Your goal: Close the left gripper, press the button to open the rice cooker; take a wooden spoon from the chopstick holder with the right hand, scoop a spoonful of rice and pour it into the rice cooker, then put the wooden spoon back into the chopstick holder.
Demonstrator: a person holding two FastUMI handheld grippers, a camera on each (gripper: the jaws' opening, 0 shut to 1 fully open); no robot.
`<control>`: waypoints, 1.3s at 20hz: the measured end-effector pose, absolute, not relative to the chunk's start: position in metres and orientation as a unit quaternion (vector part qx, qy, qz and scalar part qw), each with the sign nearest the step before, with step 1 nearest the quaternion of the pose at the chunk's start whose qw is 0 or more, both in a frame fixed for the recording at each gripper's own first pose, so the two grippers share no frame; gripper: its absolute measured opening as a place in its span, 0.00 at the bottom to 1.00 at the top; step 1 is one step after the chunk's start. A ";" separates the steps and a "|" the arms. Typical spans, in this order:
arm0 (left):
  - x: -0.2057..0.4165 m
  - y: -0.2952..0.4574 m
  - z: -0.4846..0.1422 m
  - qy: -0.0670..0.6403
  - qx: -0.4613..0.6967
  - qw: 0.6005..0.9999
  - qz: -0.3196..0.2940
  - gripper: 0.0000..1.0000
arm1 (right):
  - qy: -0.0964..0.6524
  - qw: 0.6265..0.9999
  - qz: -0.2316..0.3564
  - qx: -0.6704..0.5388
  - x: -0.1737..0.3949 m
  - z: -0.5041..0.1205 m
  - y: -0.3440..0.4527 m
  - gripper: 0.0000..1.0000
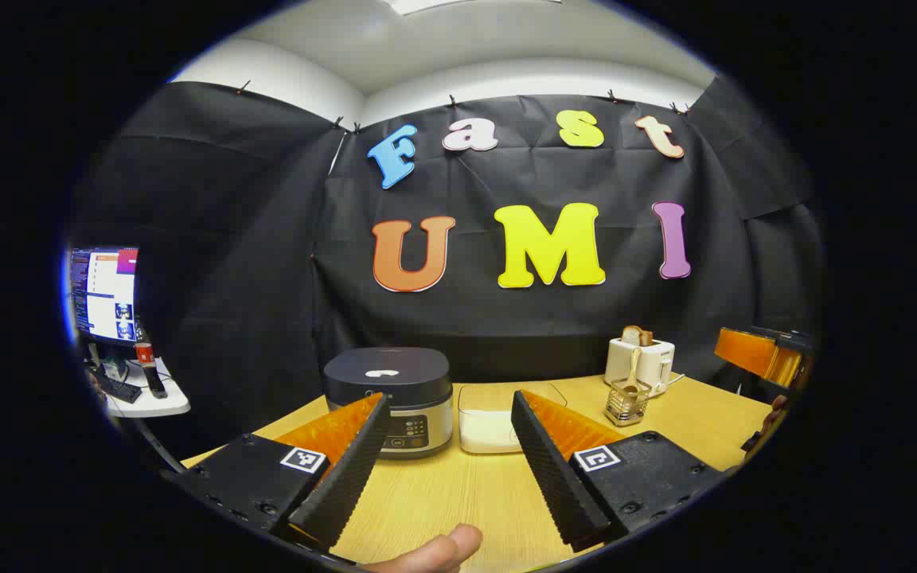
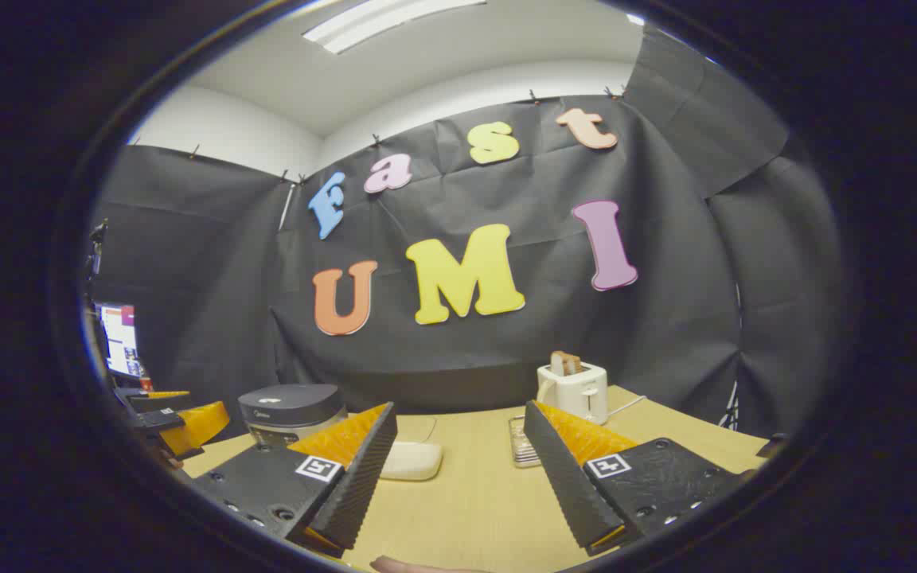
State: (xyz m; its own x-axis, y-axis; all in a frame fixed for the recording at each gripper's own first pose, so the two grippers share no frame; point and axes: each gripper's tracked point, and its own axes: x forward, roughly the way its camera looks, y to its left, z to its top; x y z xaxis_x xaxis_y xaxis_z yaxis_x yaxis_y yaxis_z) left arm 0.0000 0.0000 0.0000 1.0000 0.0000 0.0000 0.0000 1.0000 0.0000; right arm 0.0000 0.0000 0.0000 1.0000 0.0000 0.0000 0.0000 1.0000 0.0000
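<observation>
The dark-lidded rice cooker (image 1: pixel 395 394) stands shut at the back of the wooden table (image 1: pixel 442 493), with its panel partly behind my left finger. My left gripper (image 1: pixel 449 410) hovers open in front of it, empty. Right of the cooker lies a white container of rice (image 1: pixel 490 422). A wire chopstick holder (image 1: pixel 627 402) holds the wooden spoon (image 1: pixel 634 370) upright. In the right gripper view my right gripper (image 2: pixel 458 422) is open and empty, with the cooker (image 2: pixel 291 410) to its left, the rice container (image 2: pixel 415 460) between the fingers and the holder (image 2: pixel 522 442) partly hidden behind the right finger.
A white toaster (image 1: pixel 641 358) with bread stands behind the holder, also seen as the toaster (image 2: pixel 574 390) at the back. A monitor (image 1: pixel 104 290) and side desk sit far left. A fingertip (image 1: pixel 435 549) shows at the bottom edge. The other gripper (image 2: pixel 188 422) is at the left.
</observation>
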 end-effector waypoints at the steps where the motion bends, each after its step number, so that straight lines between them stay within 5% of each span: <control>1: 0.003 0.008 -0.003 0.000 -0.005 1.000 0.009 0.97 | -0.006 1.000 0.002 -0.017 -0.001 0.000 0.003 0.92; 18: 0.023 0.036 -0.004 0.012 0.001 0.999 0.037 0.94 | -0.001 0.995 -0.067 -0.074 0.007 -0.001 -0.026 0.95; 23: 0.067 0.051 0.018 0.035 0.021 0.999 0.034 0.73 | -0.016 0.995 -0.060 -0.073 0.007 0.008 -0.030 0.95; 26: 0.104 0.065 0.015 0.072 0.029 0.996 0.035 0.43 | -0.018 0.998 -0.043 -0.051 0.001 0.014 -0.032 0.95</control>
